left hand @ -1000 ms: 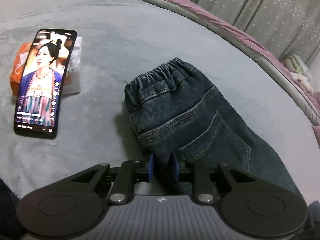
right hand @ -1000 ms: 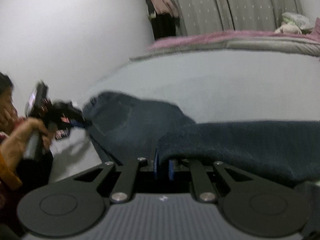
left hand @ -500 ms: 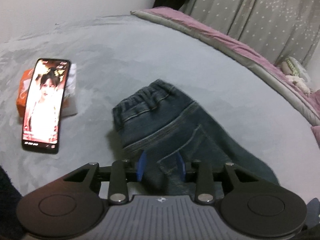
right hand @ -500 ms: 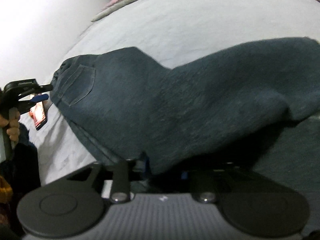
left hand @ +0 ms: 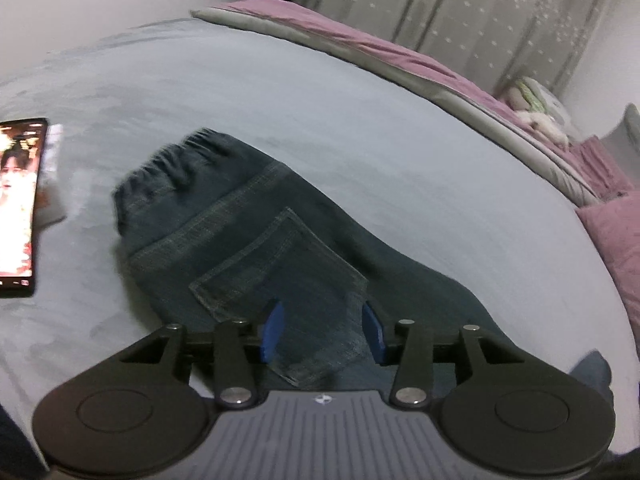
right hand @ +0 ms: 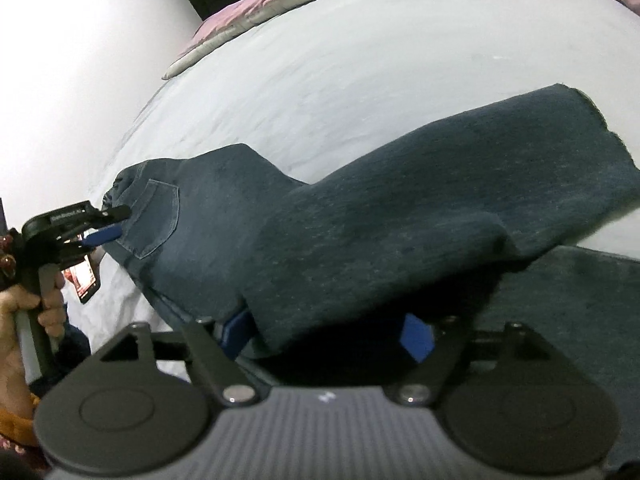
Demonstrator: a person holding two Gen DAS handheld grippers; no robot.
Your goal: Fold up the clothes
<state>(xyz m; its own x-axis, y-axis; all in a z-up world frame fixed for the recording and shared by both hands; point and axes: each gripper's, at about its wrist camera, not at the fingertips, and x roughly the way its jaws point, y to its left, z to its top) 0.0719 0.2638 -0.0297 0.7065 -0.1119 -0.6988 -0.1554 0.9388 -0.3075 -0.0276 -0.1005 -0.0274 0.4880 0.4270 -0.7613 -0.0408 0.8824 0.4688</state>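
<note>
Dark blue jeans (left hand: 248, 240) lie on the grey bed sheet (left hand: 320, 120), elastic waistband far left, back pocket facing up. My left gripper (left hand: 323, 332) hovers open over the pocket's near corner, its blue pads apart and not pinching cloth. In the right wrist view the jeans (right hand: 224, 216) have one leg (right hand: 440, 200) doubled back over the rest. My right gripper (right hand: 326, 334) is open at the near fold, with cloth draped just above its spread blue pads. A hand holds the left gripper (right hand: 112, 224) at the pocket's left.
A lit phone (left hand: 18, 200) lies on the sheet left of the jeans, propped on a white and orange packet; the phone (right hand: 86, 276) also shows under the left gripper. A purple quilt (left hand: 400, 52) edges the far side and a purple pillow (left hand: 616, 236) sits right.
Both grippers have gone from shut on the jeans to open. The right one carried the leg over and let it down across the jeans; the left one let go near the pocket.
</note>
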